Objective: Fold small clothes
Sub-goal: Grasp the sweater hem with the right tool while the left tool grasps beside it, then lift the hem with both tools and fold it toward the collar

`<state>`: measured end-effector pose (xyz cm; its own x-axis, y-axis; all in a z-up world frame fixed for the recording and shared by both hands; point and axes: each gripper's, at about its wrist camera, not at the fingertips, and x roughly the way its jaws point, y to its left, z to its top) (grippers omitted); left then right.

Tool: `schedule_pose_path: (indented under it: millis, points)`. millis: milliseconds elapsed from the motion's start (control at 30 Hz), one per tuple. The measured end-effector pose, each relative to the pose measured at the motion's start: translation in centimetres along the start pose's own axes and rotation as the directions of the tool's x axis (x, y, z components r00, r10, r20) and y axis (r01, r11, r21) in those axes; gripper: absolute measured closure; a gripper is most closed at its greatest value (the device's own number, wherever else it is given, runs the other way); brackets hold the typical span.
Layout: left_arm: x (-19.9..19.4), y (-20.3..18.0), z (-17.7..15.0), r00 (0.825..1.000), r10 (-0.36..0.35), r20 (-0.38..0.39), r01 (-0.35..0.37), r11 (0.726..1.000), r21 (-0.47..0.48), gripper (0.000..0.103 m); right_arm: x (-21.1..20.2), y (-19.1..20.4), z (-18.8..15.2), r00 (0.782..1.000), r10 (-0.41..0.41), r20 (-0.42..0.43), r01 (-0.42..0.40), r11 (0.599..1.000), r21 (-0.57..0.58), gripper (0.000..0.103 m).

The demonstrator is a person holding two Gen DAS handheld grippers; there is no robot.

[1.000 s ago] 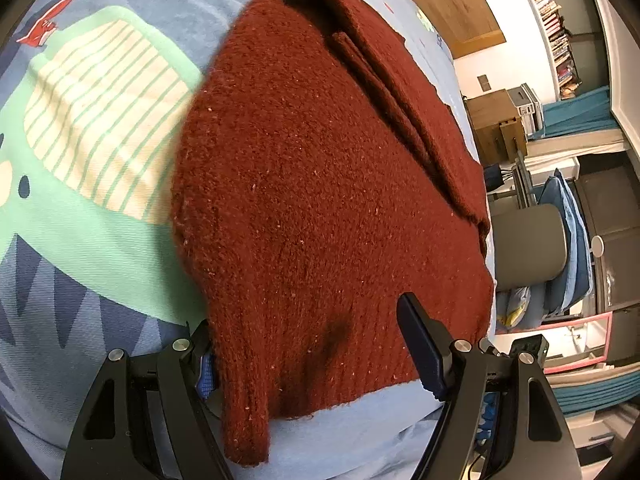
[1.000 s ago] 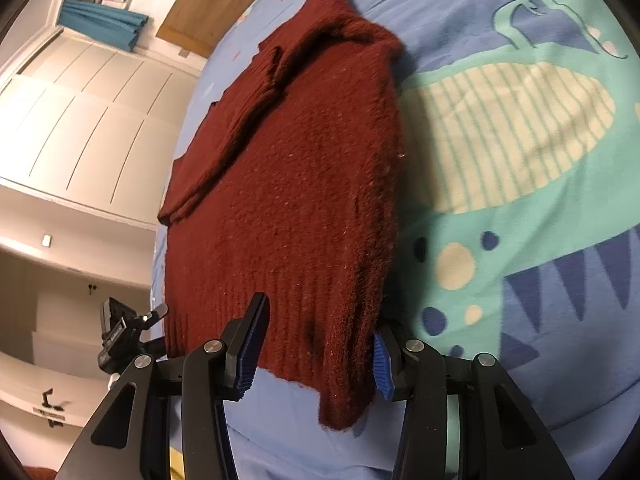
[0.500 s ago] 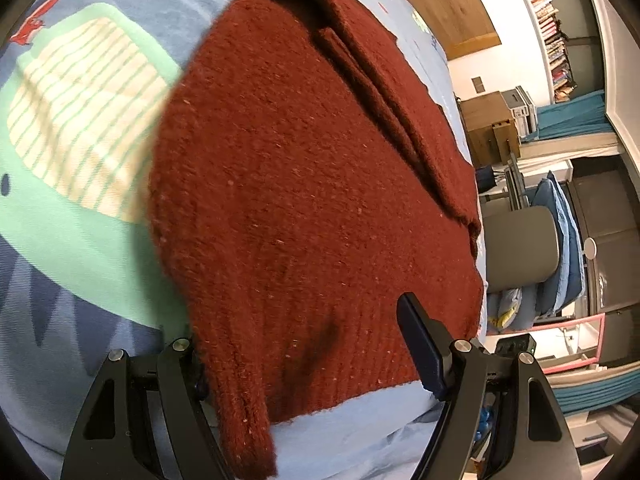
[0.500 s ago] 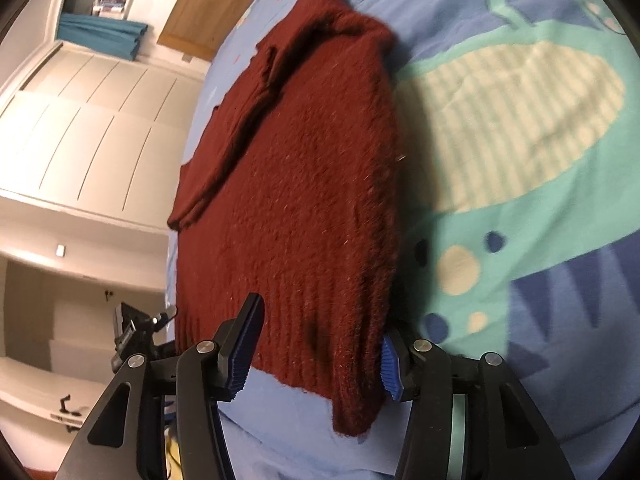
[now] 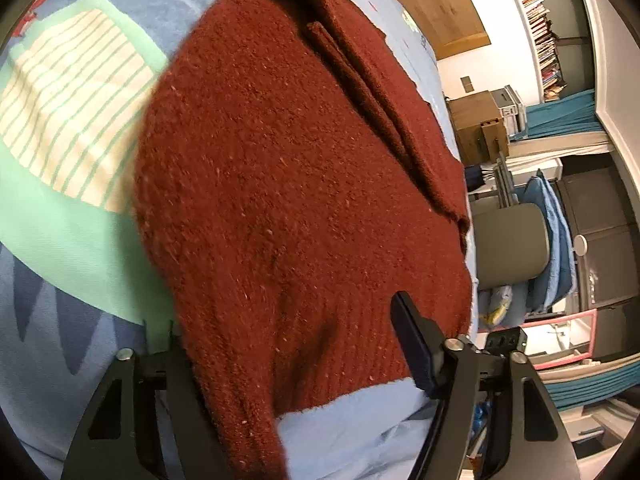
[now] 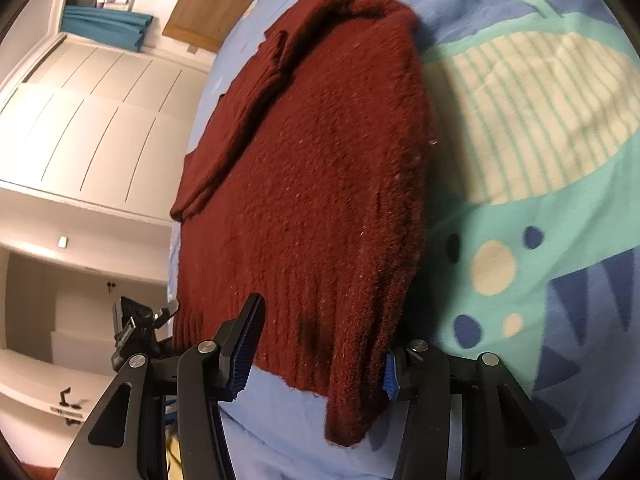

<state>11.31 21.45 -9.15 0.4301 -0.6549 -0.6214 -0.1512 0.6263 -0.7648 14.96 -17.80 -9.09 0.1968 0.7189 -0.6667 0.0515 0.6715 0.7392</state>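
Two grippers are straddling the near hem of the dark red knitted sweater point(image 5: 288, 184), which is lying on the dinosaur-print bedcover point(image 5: 72, 220). Left gripper point(image 5: 288, 344) has just been closing on a hem corner; right gripper point(image 6: 320, 344) likewise; neither is visibly pinching. Bulky knit risks slipping out, or bedcover getting caught underneath.

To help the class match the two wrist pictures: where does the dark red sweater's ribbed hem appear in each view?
Left wrist: ribbed hem runs across the lower centre, between the left tongs.
Right wrist: the hem sits bottom centre, between the right tongs.
Shared landmark: the striped cream patch on the bedcover.
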Motion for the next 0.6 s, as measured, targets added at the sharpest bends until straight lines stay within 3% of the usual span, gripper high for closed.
schedule_pose_path:
  millis: [133, 467, 600]
  points:
    - [-0.1, 0.0, -0.3, 1.000, -0.005, -0.008, 0.005, 1.000, 0.010, 0.050, 0.6, 0.5, 0.1, 1.000, 0.006, -0.016, -0.006, 1.000, -0.011, 0.060]
    - [-0.6, 0.8, -0.3, 1.000, 0.018, 0.012, -0.018, 1.000, -0.025, 0.078, 0.1, -0.4, 0.5, 1.000, 0.019, 0.000, -0.019, 0.999, 0.031, 0.082]
    - [-0.8, 0.8, -0.4, 0.999, 0.029, 0.015, -0.028, 1.000, -0.013, 0.092, -0.5, 0.5, 0.6, 0.996, 0.094, 0.014, -0.094, 0.996, 0.010, 0.090]
